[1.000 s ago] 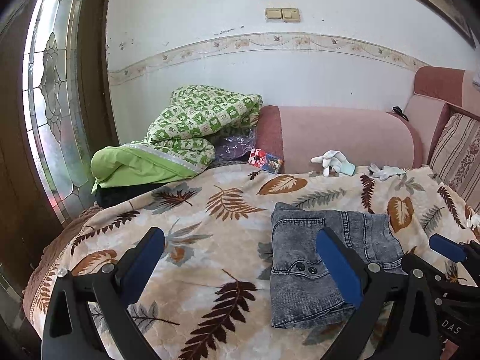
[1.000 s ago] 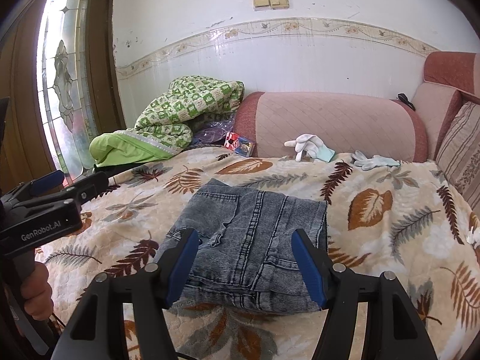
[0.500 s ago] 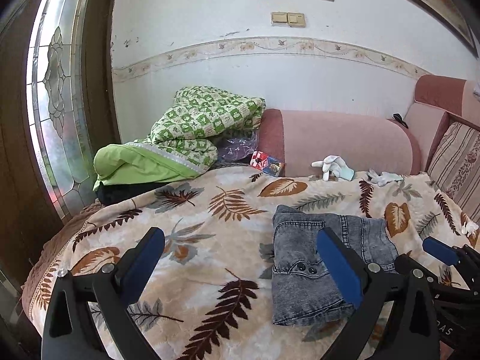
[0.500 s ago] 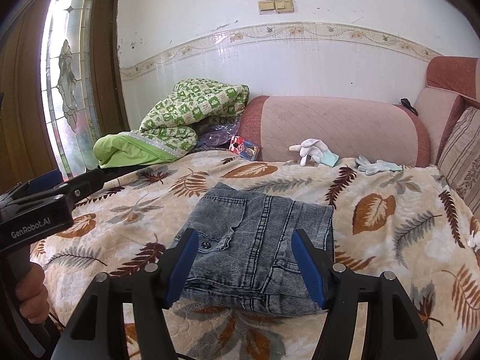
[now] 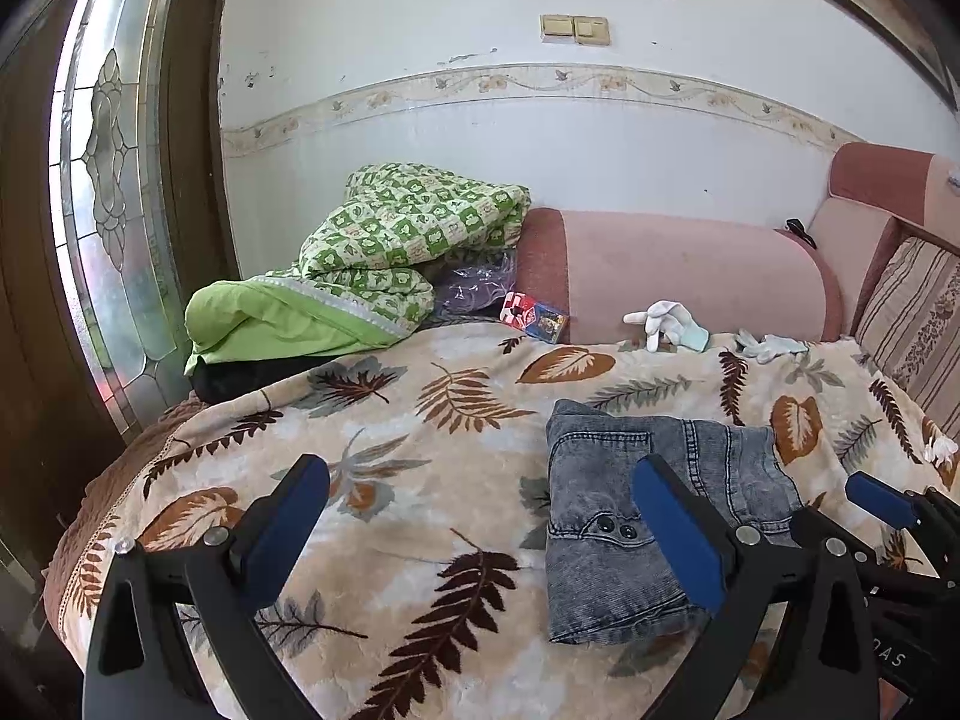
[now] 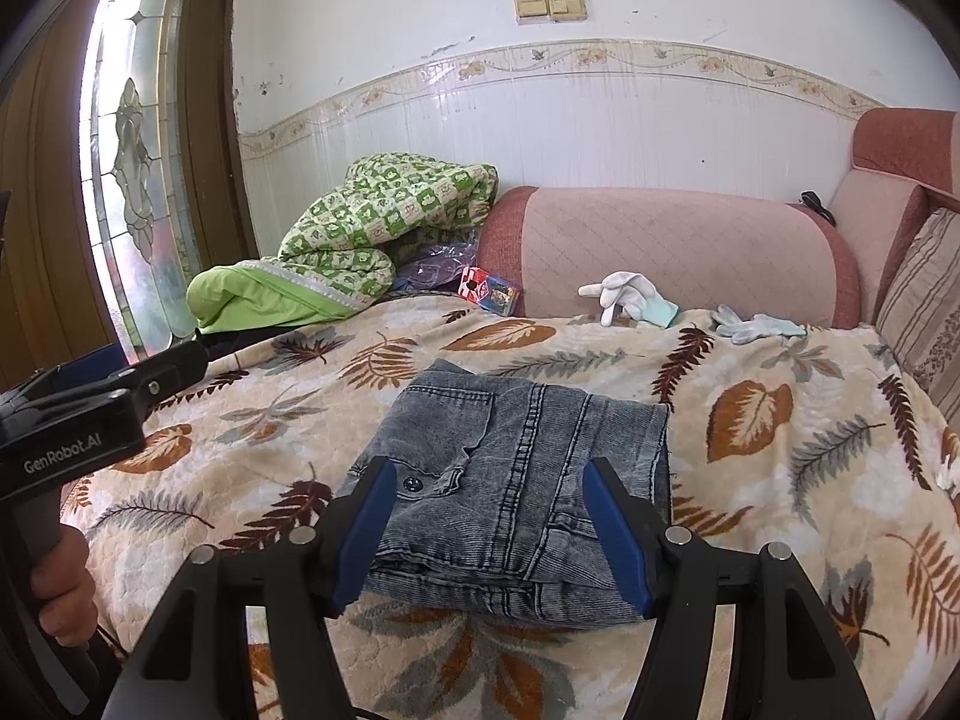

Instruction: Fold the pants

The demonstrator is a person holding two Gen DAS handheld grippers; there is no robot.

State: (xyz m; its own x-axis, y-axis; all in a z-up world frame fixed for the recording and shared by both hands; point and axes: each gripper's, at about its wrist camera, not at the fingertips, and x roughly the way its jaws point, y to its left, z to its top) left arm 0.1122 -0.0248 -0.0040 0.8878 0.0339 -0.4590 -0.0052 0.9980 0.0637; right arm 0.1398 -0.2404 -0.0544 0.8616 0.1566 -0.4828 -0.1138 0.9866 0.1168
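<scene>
Grey washed jeans (image 5: 648,510) lie folded into a compact rectangle on the leaf-patterned blanket (image 5: 420,420); they also show in the right wrist view (image 6: 516,480). My left gripper (image 5: 480,516) is open and empty, held above the blanket to the left of the jeans, with its right finger over their near edge. My right gripper (image 6: 489,525) is open and empty, held just in front of the jeans' near edge, clear of the cloth. The left gripper's body (image 6: 72,420) shows at the left of the right wrist view.
A green checked quilt (image 5: 384,264) is piled at the back left. A small red box (image 5: 534,315) and white gloves (image 5: 666,324) lie by the pink sofa bolster (image 5: 690,276). A striped cushion (image 5: 918,324) stands at the right. A glass door panel (image 5: 108,192) is at the left.
Both grippers have drawn back slightly from the folded jeans, which now look a little farther and lower in view. The jeans have not moved. Both grippers stay open.
</scene>
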